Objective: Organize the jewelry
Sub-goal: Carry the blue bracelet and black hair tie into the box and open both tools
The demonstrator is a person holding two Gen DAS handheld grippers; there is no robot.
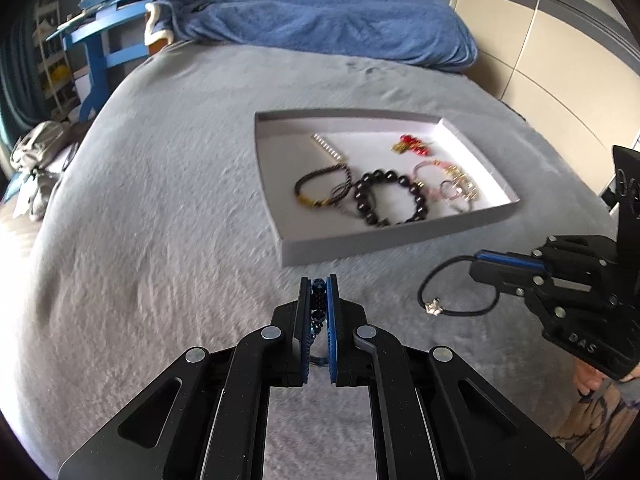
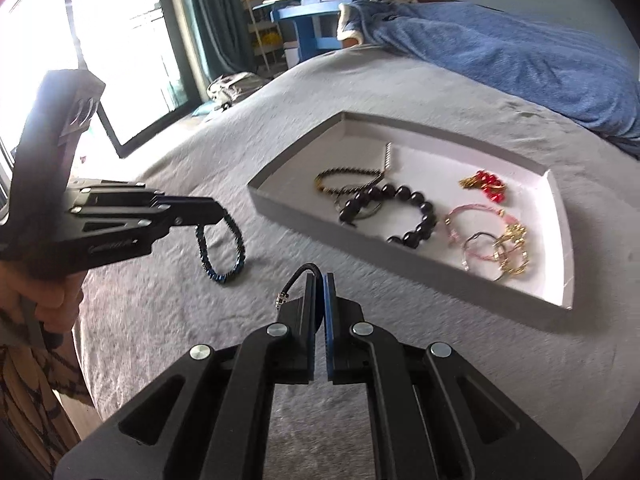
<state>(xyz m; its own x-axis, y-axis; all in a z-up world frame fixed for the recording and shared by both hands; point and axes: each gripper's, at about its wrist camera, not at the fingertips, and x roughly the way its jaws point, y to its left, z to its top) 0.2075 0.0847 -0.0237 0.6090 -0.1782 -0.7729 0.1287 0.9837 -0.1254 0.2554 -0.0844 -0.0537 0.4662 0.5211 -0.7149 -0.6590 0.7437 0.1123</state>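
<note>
A grey tray lies on the grey bed cover. It holds a black bead bracelet, a braided dark bracelet, red beads and pink and gold pieces. My left gripper is shut on a dark blue bead bracelet, held above the cover in front of the tray. My right gripper is shut on a black cord bracelet with a silver charm, to the right.
A blue blanket lies at the bed's far end. A blue desk with papers and a shelf stand beyond the bed. A bag lies at the left edge. A window is on the left.
</note>
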